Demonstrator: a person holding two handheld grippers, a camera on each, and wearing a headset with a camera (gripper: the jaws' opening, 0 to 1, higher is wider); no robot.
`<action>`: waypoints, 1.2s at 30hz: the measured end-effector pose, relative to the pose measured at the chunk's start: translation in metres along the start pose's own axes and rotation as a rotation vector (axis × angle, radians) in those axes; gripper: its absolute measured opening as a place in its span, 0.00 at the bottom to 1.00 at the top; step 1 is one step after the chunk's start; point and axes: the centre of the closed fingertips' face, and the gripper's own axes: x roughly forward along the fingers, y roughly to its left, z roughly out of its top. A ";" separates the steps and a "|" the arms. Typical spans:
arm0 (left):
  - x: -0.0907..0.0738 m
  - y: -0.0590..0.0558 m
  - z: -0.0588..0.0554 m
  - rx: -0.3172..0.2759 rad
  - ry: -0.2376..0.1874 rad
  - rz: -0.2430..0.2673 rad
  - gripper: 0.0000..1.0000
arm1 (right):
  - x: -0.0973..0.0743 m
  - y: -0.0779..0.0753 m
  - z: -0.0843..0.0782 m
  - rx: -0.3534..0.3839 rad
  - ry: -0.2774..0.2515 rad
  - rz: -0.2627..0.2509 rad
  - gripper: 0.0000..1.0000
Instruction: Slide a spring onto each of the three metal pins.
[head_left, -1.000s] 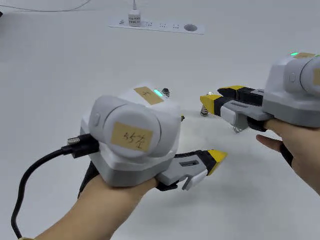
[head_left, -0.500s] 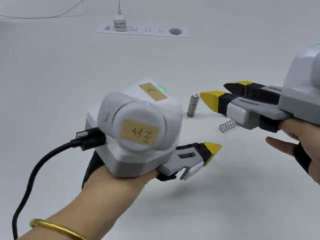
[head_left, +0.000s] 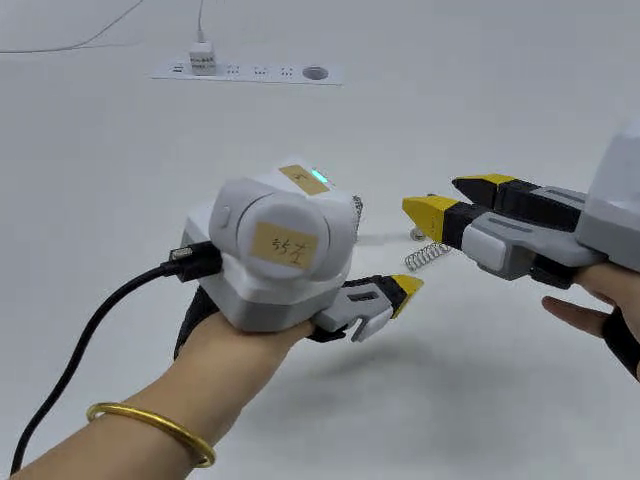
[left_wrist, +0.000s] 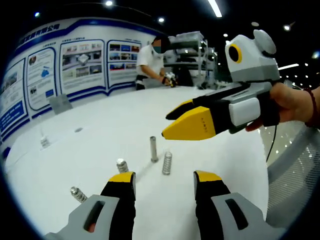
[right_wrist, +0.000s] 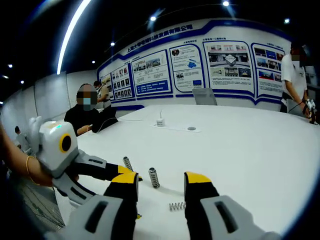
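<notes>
Loose spring (head_left: 427, 256) near right gripper (head_left: 433, 194), jaws parted

**Hand-held grippers, one pair**

Left gripper (left_wrist: 165, 179): jaws parted, nothing between them; left hand (head_left: 245, 345) grips it from beneath, forearm low.
Right gripper (head_left: 446, 196): jaws parted, empty, tips pointing leftward; held by right hand (head_left: 598, 297).

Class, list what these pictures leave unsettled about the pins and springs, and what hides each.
1. Head view: the body of the left gripper hides most of an upright spring, so any pin inside is unseen.
2. Head view: the right gripper covers the top of a small metal piece.
3. Left gripper view: the ribbed piece is too small to tell spring from pin.
</notes>
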 end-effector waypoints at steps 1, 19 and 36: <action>0.002 -0.001 0.000 -0.005 -0.001 -0.006 0.47 | -0.002 -0.001 0.000 0.003 -0.002 -0.002 0.38; 0.041 -0.009 -0.010 0.041 0.056 -0.049 0.36 | -0.036 -0.010 -0.015 0.058 -0.013 -0.036 0.38; 0.061 -0.003 -0.020 0.064 0.114 -0.070 0.21 | -0.047 -0.017 -0.024 0.094 -0.015 -0.059 0.38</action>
